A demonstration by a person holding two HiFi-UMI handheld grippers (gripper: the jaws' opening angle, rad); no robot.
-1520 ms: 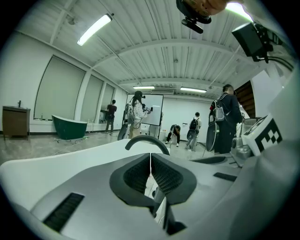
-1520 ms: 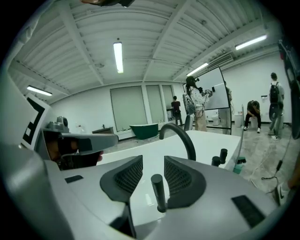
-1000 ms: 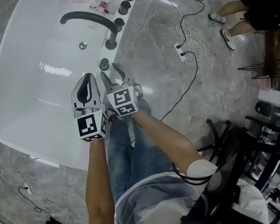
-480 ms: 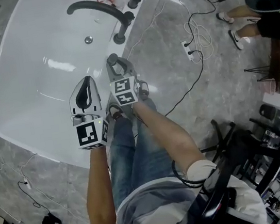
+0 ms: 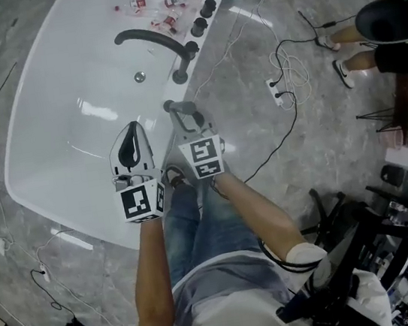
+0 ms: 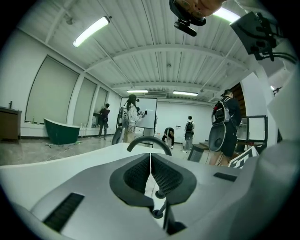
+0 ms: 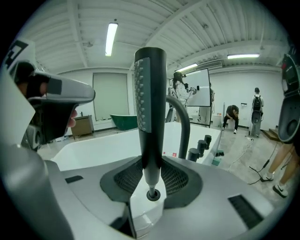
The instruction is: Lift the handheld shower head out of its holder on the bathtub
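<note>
The shower head (image 7: 150,108) is a dark grey stick with a nozzle strip on its left face. It stands upright between my right gripper's (image 7: 151,176) pads, which press on its lower handle. In the head view, my right gripper (image 5: 184,117) holds the shower head (image 5: 172,107) up over the rim of the white bathtub (image 5: 57,142). The holder is hidden under the gripper. My left gripper (image 5: 133,128) hovers beside it on the left, over the tub. Its jaws (image 6: 150,164) are shut with nothing between them.
The curved dark tub spout (image 5: 151,41) and several round knobs (image 5: 201,14) stand on the rim beyond the grippers. Small bottles (image 5: 162,9) lie on the far rim. A power strip with cables (image 5: 274,80) lies on the marble floor, and a person (image 5: 389,32) sits at the right.
My right gripper's jaws closed on the shower head, and it now stands up off the tub rim. Both grippers have risen, the left one still shut and empty.
</note>
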